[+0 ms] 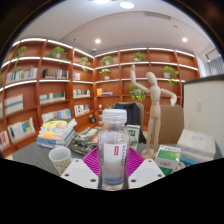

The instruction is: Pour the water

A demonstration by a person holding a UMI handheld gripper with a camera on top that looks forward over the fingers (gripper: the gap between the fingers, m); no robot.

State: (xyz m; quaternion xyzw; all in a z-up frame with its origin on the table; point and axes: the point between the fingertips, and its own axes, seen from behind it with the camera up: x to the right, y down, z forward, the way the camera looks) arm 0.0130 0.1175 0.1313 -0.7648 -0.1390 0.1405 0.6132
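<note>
1. The bookshelves point(60, 75) are the largest thing ahead of you: a long wooden wall of shelves with books and small potted plants, running across the far side of the room, well beyond everything you are handling.
2. The counter point(40, 155) lies below and ahead of you, cluttered with stacked books and boxes.
3. A wooden mannequin point(153, 105), jointed and upright with both arms raised, stands on a box to the right of the bottle and further back. Keep your swing clear of it.
4. The water bottle point(114, 145) is the thing to pour from. It is clear plastic, upright, cap on, and sits between the jaws, closest to you. Water appears to fill the lower part.
5. The gripper point(113, 165) has its jaws clenched around the bottle, as far as I can judge: the magenta pads point(93, 160) meet its sides with no visible gap.
6. The paper cup point(60, 157), white and open-topped, stands on the counter just left of the bottle. It looks like your target.
7. To pour well, check the cap first, since it looks closed. Then carry the bottle's mouth over the cup's rim and tilt leftward slowly, keeping your grip firm so the bottle does not slip.
</note>
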